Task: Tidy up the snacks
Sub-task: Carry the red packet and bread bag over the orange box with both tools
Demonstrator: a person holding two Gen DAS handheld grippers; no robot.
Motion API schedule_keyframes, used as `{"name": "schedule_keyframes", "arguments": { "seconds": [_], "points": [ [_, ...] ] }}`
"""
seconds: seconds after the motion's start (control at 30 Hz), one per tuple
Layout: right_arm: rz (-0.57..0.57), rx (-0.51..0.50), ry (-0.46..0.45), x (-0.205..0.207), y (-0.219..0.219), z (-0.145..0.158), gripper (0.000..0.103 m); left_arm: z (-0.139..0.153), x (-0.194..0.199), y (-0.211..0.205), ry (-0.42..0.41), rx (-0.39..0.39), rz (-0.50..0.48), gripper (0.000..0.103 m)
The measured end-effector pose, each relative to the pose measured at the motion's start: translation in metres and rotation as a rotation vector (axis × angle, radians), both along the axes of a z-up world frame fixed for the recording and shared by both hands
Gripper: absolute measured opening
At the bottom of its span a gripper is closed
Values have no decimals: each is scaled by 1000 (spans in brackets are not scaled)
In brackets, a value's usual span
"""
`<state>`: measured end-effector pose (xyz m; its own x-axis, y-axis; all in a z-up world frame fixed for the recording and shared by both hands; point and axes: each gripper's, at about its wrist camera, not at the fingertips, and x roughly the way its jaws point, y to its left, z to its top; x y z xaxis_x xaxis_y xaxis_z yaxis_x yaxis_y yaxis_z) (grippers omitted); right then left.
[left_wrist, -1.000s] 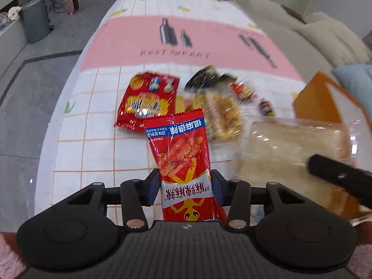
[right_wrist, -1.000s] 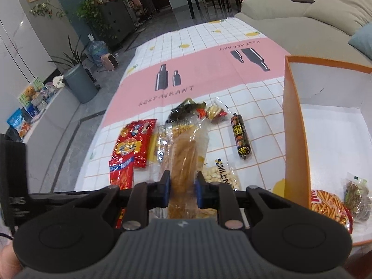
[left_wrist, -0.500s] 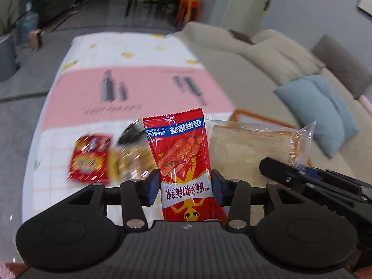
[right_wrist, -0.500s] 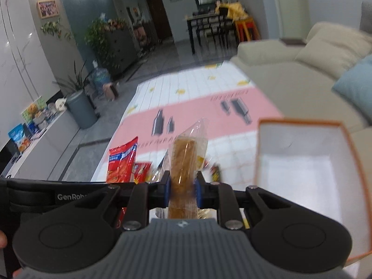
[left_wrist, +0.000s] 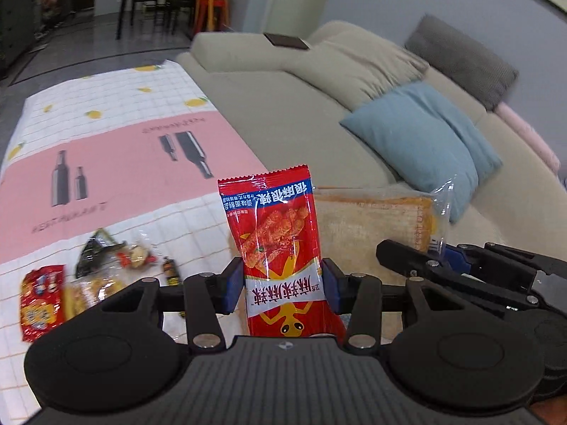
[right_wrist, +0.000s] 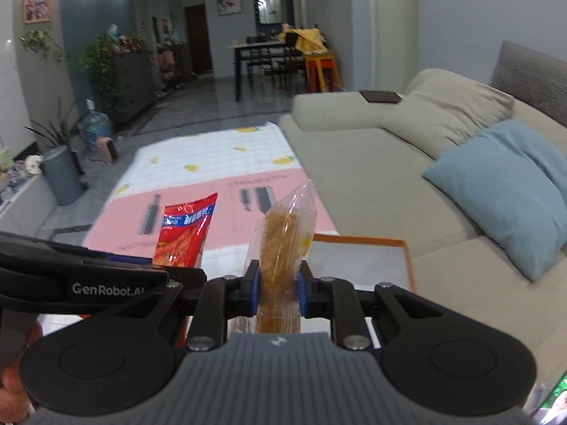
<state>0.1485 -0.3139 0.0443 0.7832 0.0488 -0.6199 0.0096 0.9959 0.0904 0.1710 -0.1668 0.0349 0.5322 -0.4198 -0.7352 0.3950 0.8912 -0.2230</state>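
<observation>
Red snack pkt (left_wrist: 280, 248), tan bread in clear bag (right_wrist: 280, 248), pink/white grid cloth (left_wrist: 117, 163), orange-rimmed box (right_wrist: 404, 248).

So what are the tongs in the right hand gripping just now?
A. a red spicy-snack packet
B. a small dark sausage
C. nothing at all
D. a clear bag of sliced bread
D: in the right wrist view the right tongs are pinched on the clear bag of sliced bread, while the red snack packet sits in the left tongs.
</observation>
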Motion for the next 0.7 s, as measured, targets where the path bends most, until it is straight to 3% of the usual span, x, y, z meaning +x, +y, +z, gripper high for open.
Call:
{"name": "schedule_keyframes", "arguments": {
  "seconds": [0.3, 0.7],
  "points": [
    [-49, 12, 143, 19, -36, -52, 18, -49, 19, -38, 125, 103, -61, 52],
    [-43, 136, 283, 39, -63, -97, 18, -89, 44, -63, 210, 243, -75, 52]
  ]
}}
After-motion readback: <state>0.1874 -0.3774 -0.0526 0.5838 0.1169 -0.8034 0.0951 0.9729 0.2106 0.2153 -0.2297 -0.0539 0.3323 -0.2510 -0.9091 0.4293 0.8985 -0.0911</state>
